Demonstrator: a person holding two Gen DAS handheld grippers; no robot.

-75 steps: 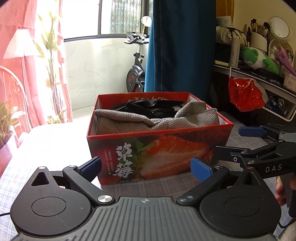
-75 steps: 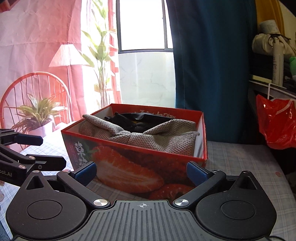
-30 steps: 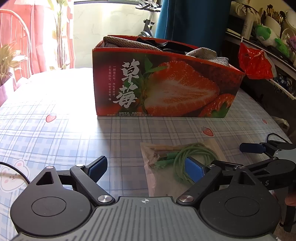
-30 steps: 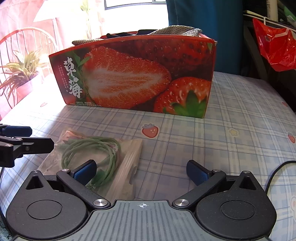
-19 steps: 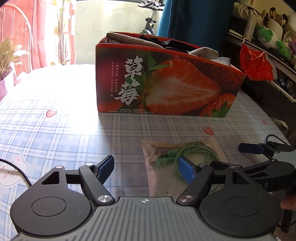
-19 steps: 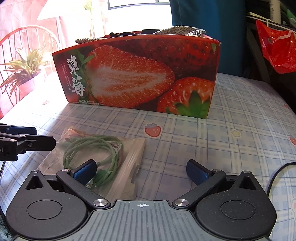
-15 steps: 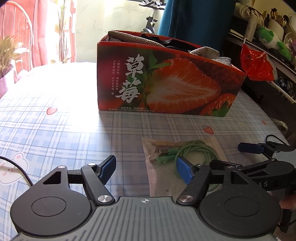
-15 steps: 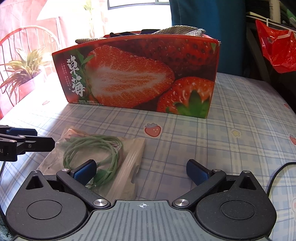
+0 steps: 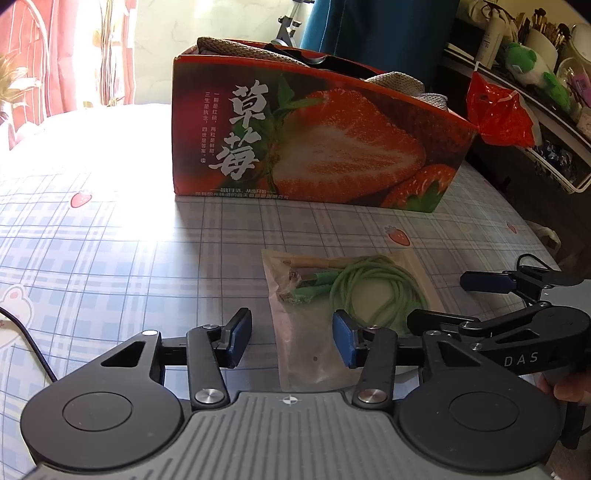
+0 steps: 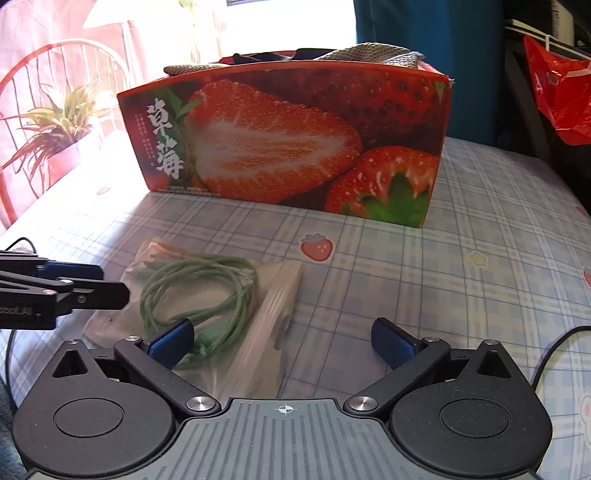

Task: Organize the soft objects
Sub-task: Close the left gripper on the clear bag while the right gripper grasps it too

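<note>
A clear plastic bag (image 9: 314, 354) (image 10: 266, 332) holding a coiled green cable (image 9: 376, 280) (image 10: 207, 291) lies flat on the checked tablecloth, in front of the strawberry box (image 9: 314, 147) (image 10: 288, 147). A grey knit cloth (image 9: 236, 50) (image 10: 369, 50) and something black stick out of the box. My left gripper (image 9: 291, 341) is closing, with the bag's near left corner between its jaws; the pads do not touch it. My right gripper (image 10: 282, 343) is wide and closing slightly, the bag's near end between its jaws, its left pad (image 10: 173, 341) over the cable.
A red plastic sack (image 9: 498, 110) (image 10: 561, 96) hangs from a cluttered shelf (image 9: 554, 147) at the right. A blue curtain (image 9: 369, 22) hangs behind the box. A potted plant (image 10: 55, 125) stands at the left. Black cords (image 10: 554, 350) (image 9: 22, 332) trail on the cloth.
Both grippers came down from above the box to the bag on the table, then held still. The left jaws have narrowed a lot, the right jaws a little.
</note>
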